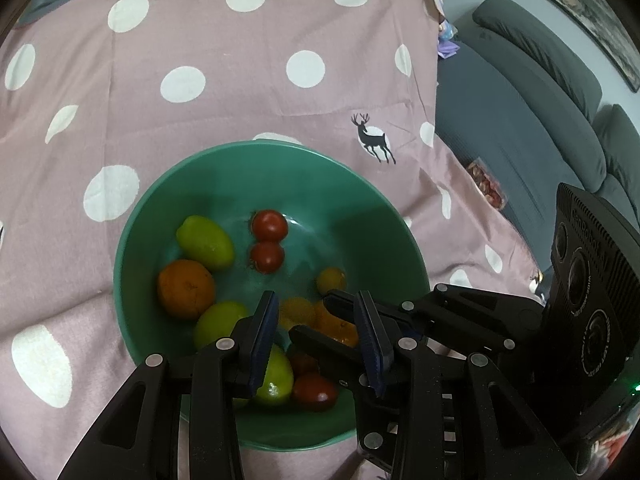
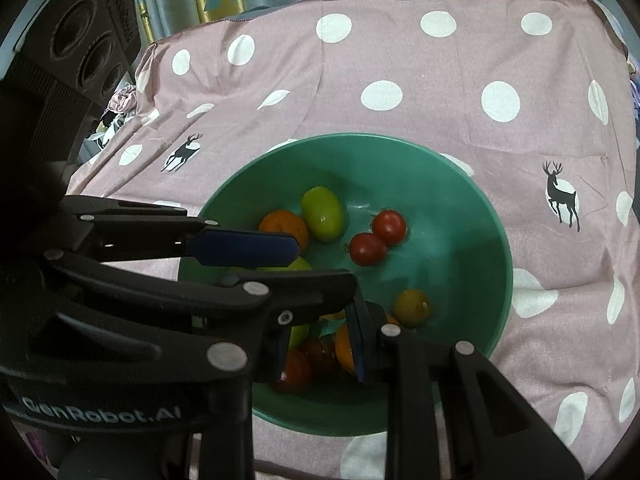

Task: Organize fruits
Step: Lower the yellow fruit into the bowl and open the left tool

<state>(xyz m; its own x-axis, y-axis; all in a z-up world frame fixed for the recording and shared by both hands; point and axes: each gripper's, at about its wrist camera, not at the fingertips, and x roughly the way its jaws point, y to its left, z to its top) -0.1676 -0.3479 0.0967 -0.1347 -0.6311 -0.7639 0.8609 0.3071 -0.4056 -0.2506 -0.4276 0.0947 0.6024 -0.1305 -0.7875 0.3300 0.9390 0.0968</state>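
Both claws are hovering over the bowl (image 1: 132, 240): left claw (image 1: 316, 340) spread a little and empty, right claw (image 2: 320, 348) at its narrowest, seemingly pinching an orange (image 2: 344, 346). Fruits are all lying in the bowl on the dotted cloth (image 1: 200, 40). Next likely calls for releasing it there.

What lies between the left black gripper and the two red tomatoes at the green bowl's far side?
The right gripper reaches across ahead of the left gripper, over small orange fruits; beyond, bare green bowl up to the red tomatoes.
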